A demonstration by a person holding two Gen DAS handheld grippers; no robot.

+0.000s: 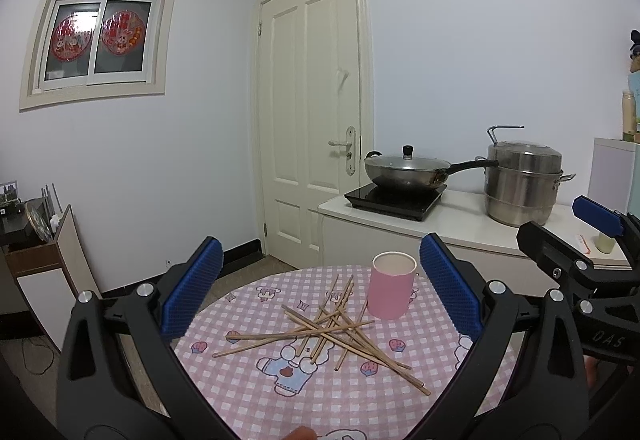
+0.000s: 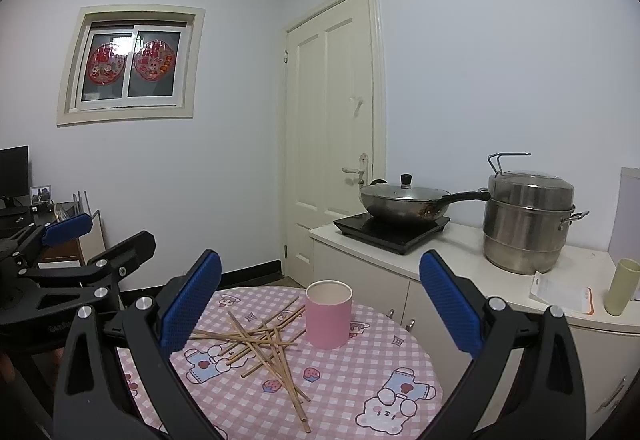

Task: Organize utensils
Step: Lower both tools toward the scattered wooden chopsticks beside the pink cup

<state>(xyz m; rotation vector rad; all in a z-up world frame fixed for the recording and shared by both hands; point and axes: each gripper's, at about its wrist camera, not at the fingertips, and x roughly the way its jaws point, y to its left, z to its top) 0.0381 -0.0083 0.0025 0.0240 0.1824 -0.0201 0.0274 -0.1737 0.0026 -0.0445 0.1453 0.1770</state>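
Several wooden chopsticks (image 1: 328, 328) (image 2: 262, 340) lie crossed in a loose pile on a round table (image 1: 248, 392) (image 2: 352, 372) with a pink checked cloth. An empty pink cup (image 1: 391, 285) (image 2: 328, 314) stands upright just behind and right of the pile. My left gripper (image 1: 320, 290) hovers open above the near side of the table, with nothing between its blue pads. My right gripper (image 2: 320, 294) is also open and empty, held to the right of the left one. Each gripper shows at the edge of the other's view.
Behind the table a white counter (image 2: 460, 264) carries an induction hob with a lidded wok (image 1: 406, 170), a steel steamer pot (image 1: 520, 184) and a pale tumbler (image 2: 620, 292). A closed door (image 1: 312, 108) is at the back. A low cabinet (image 1: 40, 260) stands left.
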